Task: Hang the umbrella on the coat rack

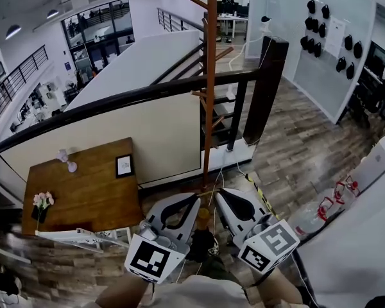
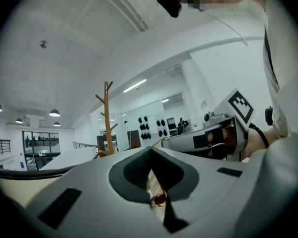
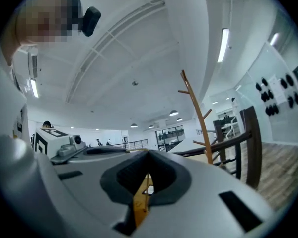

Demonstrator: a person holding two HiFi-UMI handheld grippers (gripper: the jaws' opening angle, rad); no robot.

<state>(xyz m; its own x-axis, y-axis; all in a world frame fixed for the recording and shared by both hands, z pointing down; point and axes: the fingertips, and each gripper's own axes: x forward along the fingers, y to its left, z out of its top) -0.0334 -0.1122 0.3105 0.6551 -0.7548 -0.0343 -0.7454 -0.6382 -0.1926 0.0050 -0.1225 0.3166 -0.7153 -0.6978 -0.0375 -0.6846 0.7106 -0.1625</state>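
The wooden coat rack (image 1: 210, 95) stands straight ahead by the railing, its pegs branching off high up; it also shows as a coat rack (image 2: 108, 118) and coat rack (image 3: 198, 118) in the gripper views. The umbrella (image 1: 204, 218), with a tan handle over dark fabric, hangs low between both grippers. My left gripper (image 1: 196, 197) (image 2: 150, 150) is shut, with a pale strap and a red-brown stud (image 2: 158, 198) pinched behind its tips. My right gripper (image 1: 219, 192) (image 3: 148, 152) is shut on a tan-yellow part of the umbrella (image 3: 141, 202). The tips nearly touch.
A black handrail (image 1: 147, 95) and dark post (image 1: 266, 88) run behind the rack, with a drop beyond. A wooden table (image 1: 83, 185) with a picture frame (image 1: 124, 165) and flowers (image 1: 42, 201) stands on the left. A white counter (image 1: 353, 249) lies on the right; cables (image 1: 244, 172) cross the floor.
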